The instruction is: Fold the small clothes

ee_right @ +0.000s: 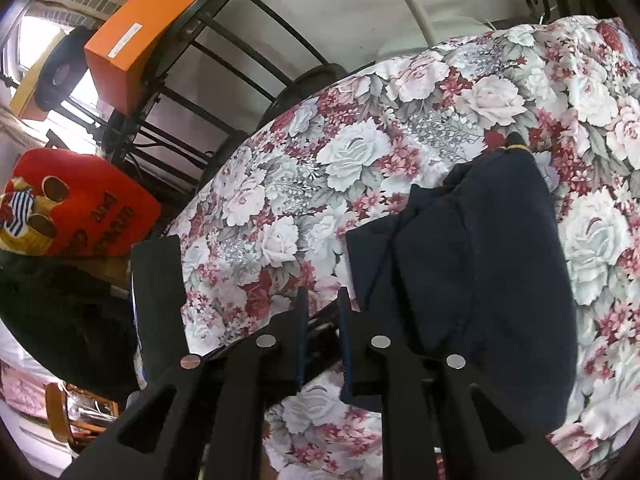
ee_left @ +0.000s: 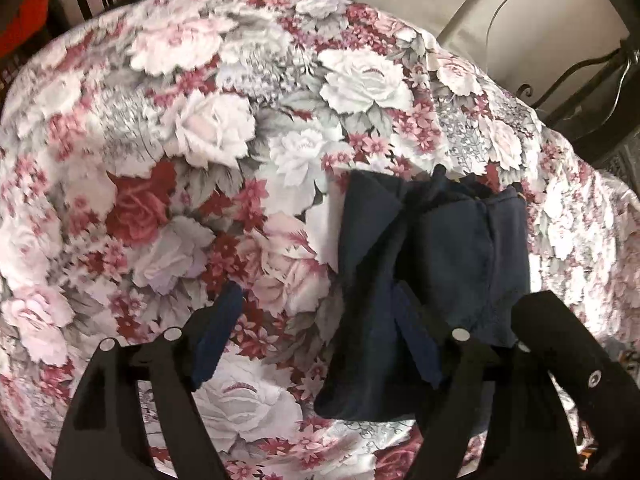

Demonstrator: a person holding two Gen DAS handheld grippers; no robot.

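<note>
Jaws of the left gripper [ee_left: 316,344] stand spread wide, one blue-padded finger over the flowered cloth on the left, the other finger lying against the near part of the dark navy fleece garment [ee_left: 424,276]; nothing is pinched between them. On the right gripper [ee_right: 322,336] the jaws are drawn close together with only a narrow slit left, and no fabric shows in that slit; its right finger sits just beside the near left edge of the navy garment [ee_right: 480,280].

That garment lies in a folded heap on the bench, which is covered by a rose-patterned tablecloth in white, pink and dark red [ee_left: 192,128]. In the left wrist view it sits right of centre, with a flap turned over along its left side. A small yellow stitched mark shows at its far corner in the right wrist view.

Beyond the bench edge stand a black metal chair [ee_right: 224,60], an orange cardboard box [ee_right: 136,28] and a red cushion with dark lettering [ee_right: 80,204].
</note>
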